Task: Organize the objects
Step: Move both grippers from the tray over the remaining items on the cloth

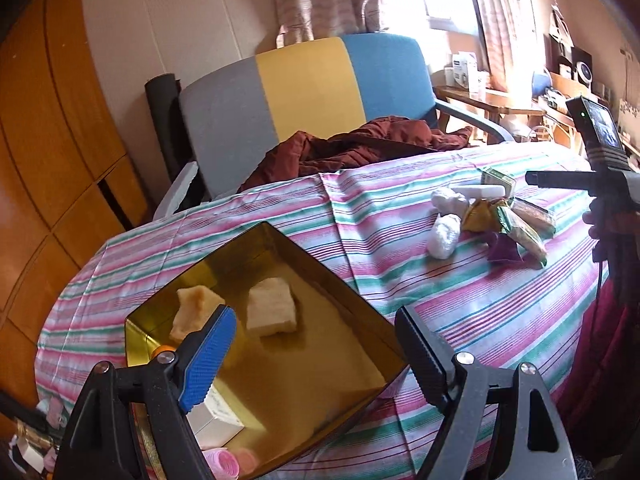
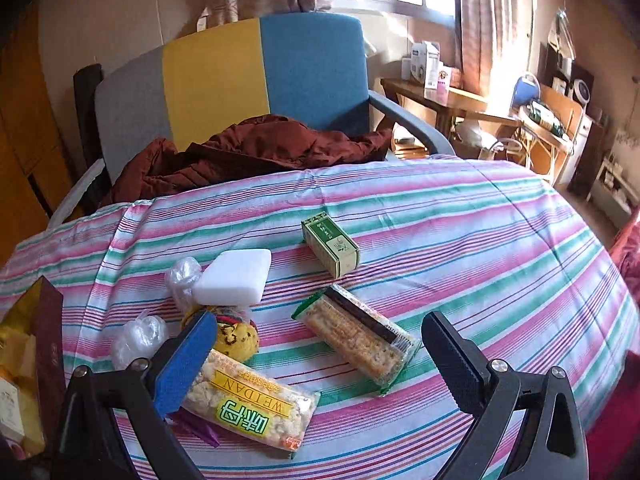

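Observation:
My left gripper point(image 1: 316, 344) is open above a gold-lined box point(image 1: 352, 304) on the striped tablecloth. Inside the box lies a pale wrapped piece point(image 1: 272, 312), mirrored in the shiny wall. My right gripper point(image 2: 320, 356) is open over a spread of snacks: a yellow WEIDAN packet point(image 2: 248, 404) by the blue finger, a clear-wrapped cereal bar point(image 2: 356, 336), a green carton point(image 2: 330, 246), a white block point(image 2: 234, 276), a yellow round sweet point(image 2: 236, 336) and two clear plastic bundles point(image 2: 140, 336). The same pile point(image 1: 492, 216) appears far right in the left wrist view.
A grey, yellow and blue chair point(image 2: 224, 80) with a dark red jacket point(image 2: 248, 148) stands behind the table. Pink hair rollers point(image 1: 224, 464) and a white carton point(image 1: 216, 420) lie near the box. A wooden desk point(image 2: 444, 96) with clutter is at the right.

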Tool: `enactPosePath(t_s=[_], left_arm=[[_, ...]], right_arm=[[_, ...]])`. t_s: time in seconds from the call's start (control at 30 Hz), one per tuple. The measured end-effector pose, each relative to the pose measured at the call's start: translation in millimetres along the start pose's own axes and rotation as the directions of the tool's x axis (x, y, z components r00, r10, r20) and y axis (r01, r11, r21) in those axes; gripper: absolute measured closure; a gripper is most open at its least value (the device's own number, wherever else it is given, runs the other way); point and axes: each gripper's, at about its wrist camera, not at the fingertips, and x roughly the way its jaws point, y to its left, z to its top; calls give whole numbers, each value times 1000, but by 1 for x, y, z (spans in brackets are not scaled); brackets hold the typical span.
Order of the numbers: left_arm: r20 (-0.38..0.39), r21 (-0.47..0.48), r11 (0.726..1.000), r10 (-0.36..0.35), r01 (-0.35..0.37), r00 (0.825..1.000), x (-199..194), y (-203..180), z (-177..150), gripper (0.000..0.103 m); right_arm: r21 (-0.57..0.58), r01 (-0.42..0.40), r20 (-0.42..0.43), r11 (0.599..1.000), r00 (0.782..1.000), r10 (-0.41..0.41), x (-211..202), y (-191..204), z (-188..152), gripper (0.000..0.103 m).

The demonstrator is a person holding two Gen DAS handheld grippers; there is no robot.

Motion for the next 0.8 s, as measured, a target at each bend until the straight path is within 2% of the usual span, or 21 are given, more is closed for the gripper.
enactPosePath(t_s=[0.3, 0.47, 0.63, 0.8], left_arm=[[-20, 77, 996, -40, 41, 999, 16, -36, 12, 20], [-55, 85, 990, -107, 111, 993, 29, -53, 15, 20], [-113, 68, 972, -215, 224, 970, 43, -74, 15, 20], [-182, 23, 954, -289, 298, 940, 61, -89, 15, 20]], right_arm=[[68, -32, -35, 997, 999, 34, 4, -10, -4, 0], [115, -28, -66, 993, 997, 36, 10, -19, -4, 0], [172, -44, -75, 984, 995, 58, 12, -29, -4, 0], [201, -75, -100, 977, 990, 96, 17, -32, -5, 0]])
